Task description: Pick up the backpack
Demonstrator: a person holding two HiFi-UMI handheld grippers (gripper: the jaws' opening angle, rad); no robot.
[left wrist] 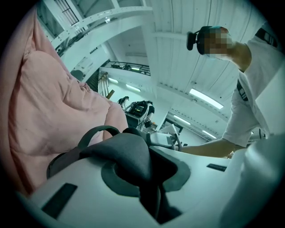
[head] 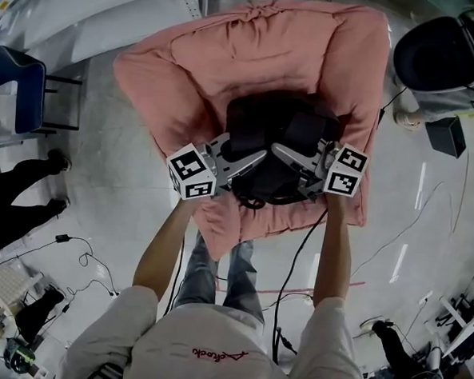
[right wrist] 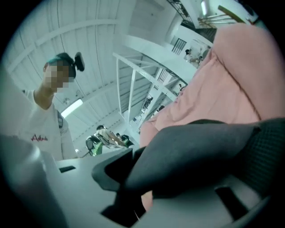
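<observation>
1. Shoulders and bare forearms of the person (head: 211,347) lie nearest in the head view, directly behind both claws.
2. Left gripper (head: 253,159): jaws pinch a dark fold of the backpack (head: 276,135). In the left gripper view this fabric fills the gap between the pads.
3. Right gripper (head: 286,153): jaws are clamped on a broad grey padded strap (right wrist: 196,151), which runs out to that claw's right.
4. Backpack: black, lying between the two claws, whose tips nearly meet over its near side. A loop handle (left wrist: 95,133) stands just beyond the left claw's tips.
5. Pink cushion seat (head: 229,56): a padded hollow that holds the backpack. Its walls rise beyond each claw and on each claw's outer side. Whether the bag rests on the cushion or hangs just clear cannot be told.
6. Backpack interior: contents cannot be made out in any view.
</observation>
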